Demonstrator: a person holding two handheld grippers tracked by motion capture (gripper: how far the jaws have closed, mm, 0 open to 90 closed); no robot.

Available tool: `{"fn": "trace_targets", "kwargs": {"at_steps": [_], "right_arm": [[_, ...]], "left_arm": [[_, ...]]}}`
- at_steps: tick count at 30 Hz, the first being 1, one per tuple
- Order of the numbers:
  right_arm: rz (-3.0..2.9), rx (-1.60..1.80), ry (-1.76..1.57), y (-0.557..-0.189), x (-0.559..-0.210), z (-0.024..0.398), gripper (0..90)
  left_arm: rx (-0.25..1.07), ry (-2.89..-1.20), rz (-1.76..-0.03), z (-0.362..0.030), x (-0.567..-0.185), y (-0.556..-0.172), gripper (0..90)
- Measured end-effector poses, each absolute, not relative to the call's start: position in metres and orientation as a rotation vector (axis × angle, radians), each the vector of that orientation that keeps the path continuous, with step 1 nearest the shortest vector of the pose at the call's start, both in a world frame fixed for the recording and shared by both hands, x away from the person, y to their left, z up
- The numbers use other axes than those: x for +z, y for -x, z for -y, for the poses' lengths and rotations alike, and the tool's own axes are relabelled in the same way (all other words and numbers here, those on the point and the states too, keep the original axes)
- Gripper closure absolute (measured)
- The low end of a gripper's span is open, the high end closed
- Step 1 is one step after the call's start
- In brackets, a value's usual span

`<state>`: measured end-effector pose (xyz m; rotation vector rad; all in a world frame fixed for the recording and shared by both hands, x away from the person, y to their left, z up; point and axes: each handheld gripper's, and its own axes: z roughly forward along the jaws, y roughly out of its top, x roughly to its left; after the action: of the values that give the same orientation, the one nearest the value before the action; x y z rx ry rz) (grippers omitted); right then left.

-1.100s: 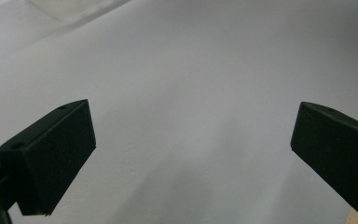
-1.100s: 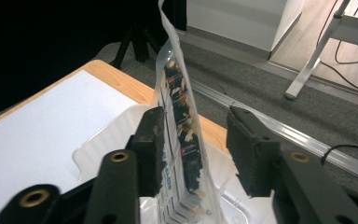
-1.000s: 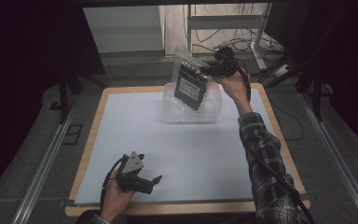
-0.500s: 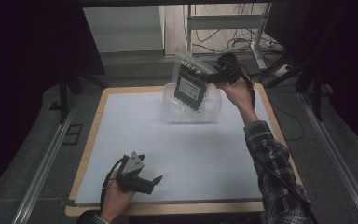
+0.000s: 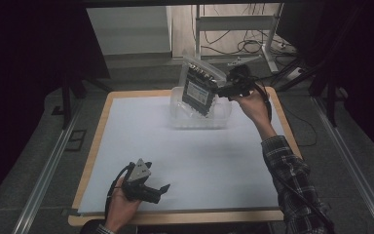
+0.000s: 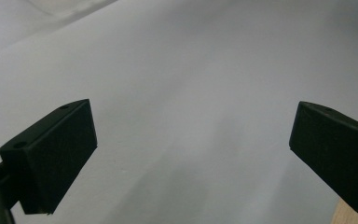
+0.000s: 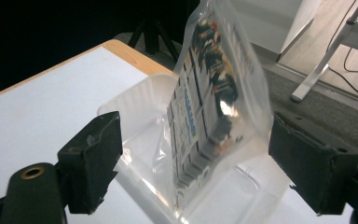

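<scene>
A clear plastic bag [image 5: 199,90] with dark circuit parts and a white label stands tilted in a clear plastic tub [image 5: 199,117] at the back of the table. My right gripper [image 5: 222,88] is at the bag's right edge. In the right gripper view the bag [image 7: 209,107] rises between its two jaws, with a gap on each side. The right gripper [image 7: 214,158] is open and its jaws have just been opening. My left gripper [image 5: 161,188] lies in a hand near the front edge. It stands open over the white sheet [image 6: 191,70] with nothing between its fingers [image 6: 56,154].
A white sheet [image 5: 185,156] covers the wooden tabletop [image 5: 97,126]. Behind the table are desk legs and cables [image 5: 253,44] on the floor. A metal rail [image 5: 48,165] runs along the left side.
The right hand has sunk a little toward the tub, and the bag now leans lower in it. The left hand has kept still.
</scene>
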<state>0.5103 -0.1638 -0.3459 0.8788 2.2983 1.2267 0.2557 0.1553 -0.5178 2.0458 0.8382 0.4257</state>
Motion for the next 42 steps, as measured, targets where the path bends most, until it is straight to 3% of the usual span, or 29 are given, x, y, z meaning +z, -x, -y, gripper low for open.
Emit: {"fn": "trace_targets", "kwargs": {"at_steps": [16,42], "right_arm": [[-2.349,1.255,-0.858,-0.477,-0.366,0.178,12.0],[-2.436,1.24,-0.766,-0.378,-0.413,0.217,0.0]], "left_arm": [[0.436,-2.059,-0.836,-0.155,-0.518,-0.255,0.3],[0.454,-2.087,-0.839,-0.153,-0.518,-0.254,0.1]]}}
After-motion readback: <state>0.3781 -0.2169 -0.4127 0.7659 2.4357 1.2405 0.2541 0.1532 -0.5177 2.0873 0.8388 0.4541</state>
